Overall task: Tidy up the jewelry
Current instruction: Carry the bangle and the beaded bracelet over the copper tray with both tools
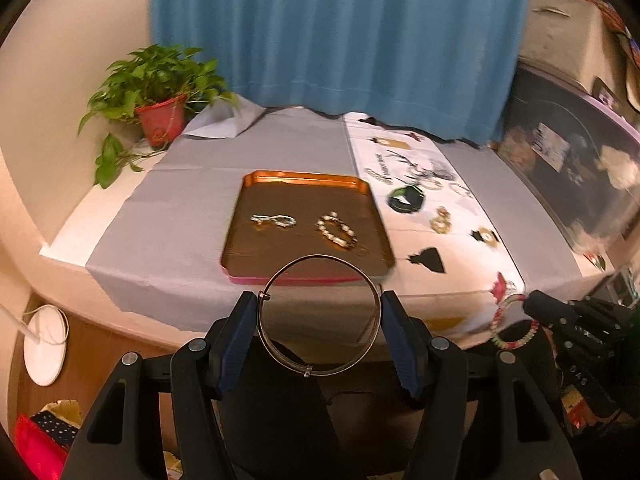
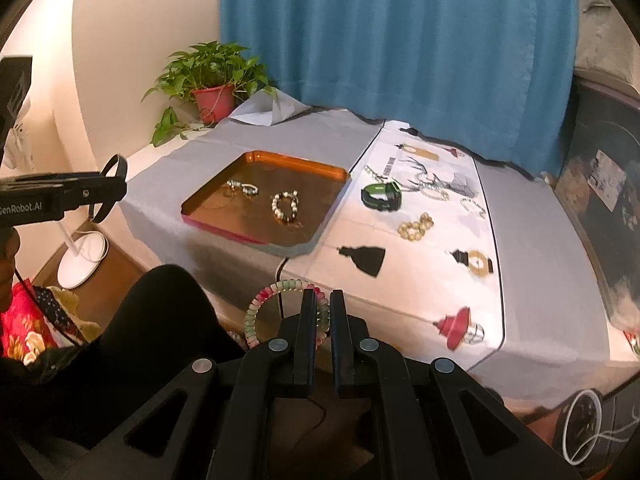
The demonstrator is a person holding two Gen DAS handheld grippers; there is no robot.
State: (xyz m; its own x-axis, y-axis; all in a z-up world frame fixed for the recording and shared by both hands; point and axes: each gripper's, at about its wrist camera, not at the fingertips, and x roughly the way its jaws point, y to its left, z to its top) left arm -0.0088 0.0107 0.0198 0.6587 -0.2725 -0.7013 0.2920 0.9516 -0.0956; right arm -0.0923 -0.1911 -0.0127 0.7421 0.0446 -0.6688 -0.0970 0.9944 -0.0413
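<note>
- Left wrist view shows the left claw spread wide, with a thin metal bangle held between its two blue pads. The ring touches both pads. This view alone shows the ring as a full circle.
- Right wrist view sees that same claw from the side, far off to the left, held level out past the table edge. There the bangle looks like a thin dark loop.
- Right wrist view shows the right claw nearly closed, pinching a pink and green bead bracelet. The loop hangs out to the left of its fingers.
- In the left wrist view the right claw sits low on the right, with the bead bracelet at its tip.
- Both claws point toward the table, near its front edge.
- The orange tray lies ahead and left of the right claw, and straight ahead of the left claw.
- Two pieces lie in the tray: a silver chain piece and a pearl bracelet.
- On the white printed cloth, ahead and right of the right claw, lie one green and black band and one gold bead bracelet. A few small silver pieces sit behind them, too blurry to count.
</note>
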